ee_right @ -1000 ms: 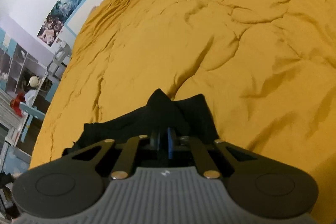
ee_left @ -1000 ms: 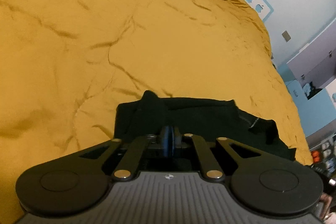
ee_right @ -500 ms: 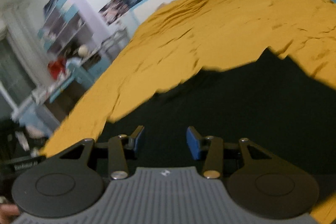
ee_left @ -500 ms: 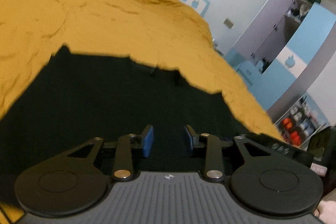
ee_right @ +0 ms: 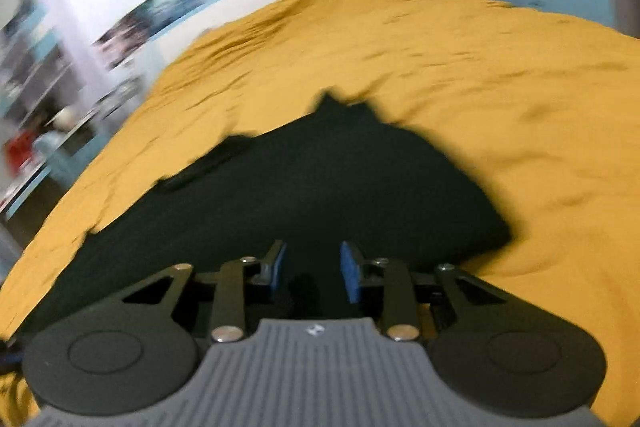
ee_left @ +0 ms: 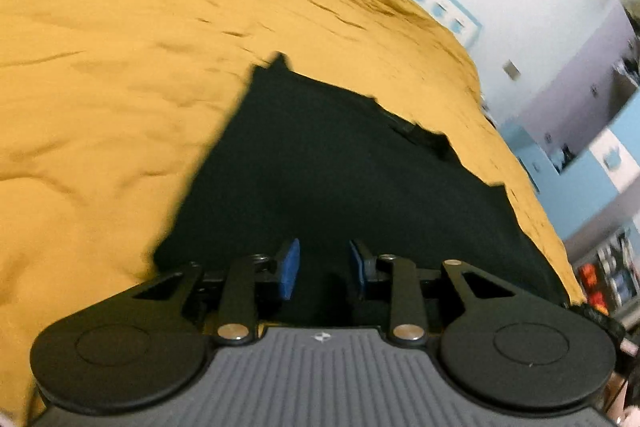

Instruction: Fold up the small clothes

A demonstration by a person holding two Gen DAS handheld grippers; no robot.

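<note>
Black garment (ee_left: 352,179) is lying spread on the mustard bedspread (ee_left: 120,67). My left gripper (ee_left: 323,267) and right gripper (ee_right: 312,269) are hovering over it. Both pairs of fingers have just been closing, now narrowly apart, gripping nothing.

Matt black cloth garment (ee_left: 352,179), creased bedspread (ee_left: 120,67)

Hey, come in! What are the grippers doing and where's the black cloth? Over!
Left gripper and right gripper open, jaws just closing a bit, nothing pinched. Black cloth lies flat on the yellow bedspread. Nothing in the way.
</note>
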